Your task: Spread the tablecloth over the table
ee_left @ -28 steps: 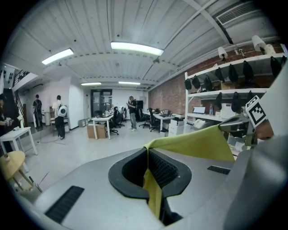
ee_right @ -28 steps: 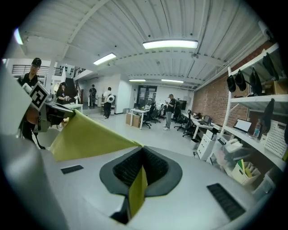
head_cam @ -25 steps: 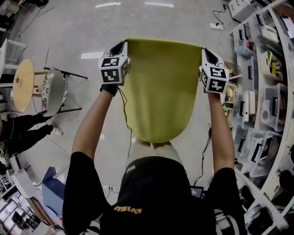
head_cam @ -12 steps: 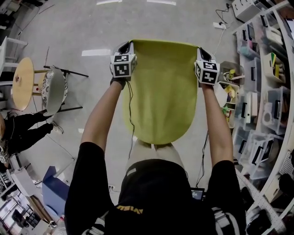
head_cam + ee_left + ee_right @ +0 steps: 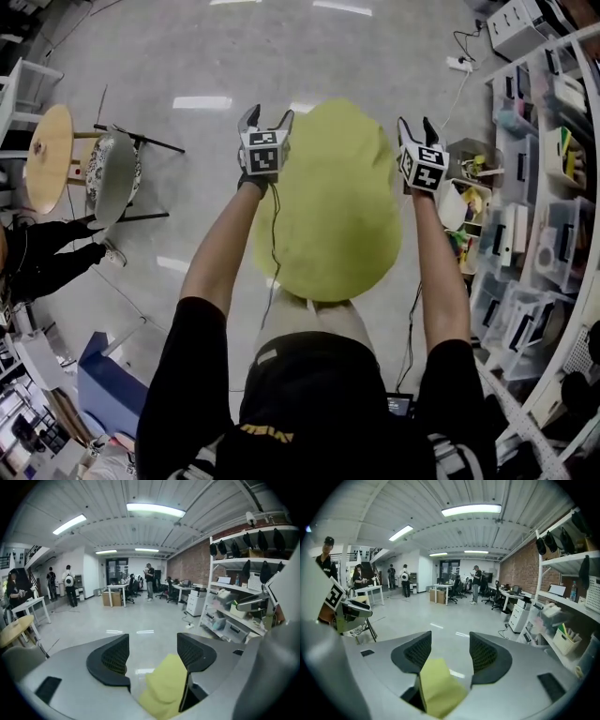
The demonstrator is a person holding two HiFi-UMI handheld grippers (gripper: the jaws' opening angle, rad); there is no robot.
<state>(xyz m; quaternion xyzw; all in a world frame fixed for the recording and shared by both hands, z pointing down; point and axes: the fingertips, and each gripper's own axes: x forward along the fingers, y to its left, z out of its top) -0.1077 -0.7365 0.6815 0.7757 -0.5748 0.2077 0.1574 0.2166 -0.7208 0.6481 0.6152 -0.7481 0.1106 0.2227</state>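
Note:
The yellow-green tablecloth (image 5: 328, 206) lies as a rounded dome in front of me in the head view, between my two outstretched arms; whatever is under it is hidden. My left gripper (image 5: 265, 117) is at the cloth's upper left edge and its jaws are opening, pads apart. A corner of the cloth (image 5: 164, 686) still lies low between them against the right-hand jaw, unpressed. My right gripper (image 5: 413, 124) is at the cloth's upper right edge, its jaws opening too. A cloth corner (image 5: 438, 686) rests loose by its left-hand jaw.
Shelves with plastic bins (image 5: 544, 187) run along the right. A round wooden table (image 5: 47, 155) and a chair with a patterned cushion (image 5: 112, 178) stand at the left, with a seated person (image 5: 47, 262) beyond. A power strip (image 5: 459, 64) lies on the floor.
Both hands came down and both grippers opened, letting go of the cloth's far edge. The flat stretched cloth has sagged into a rounded dome.

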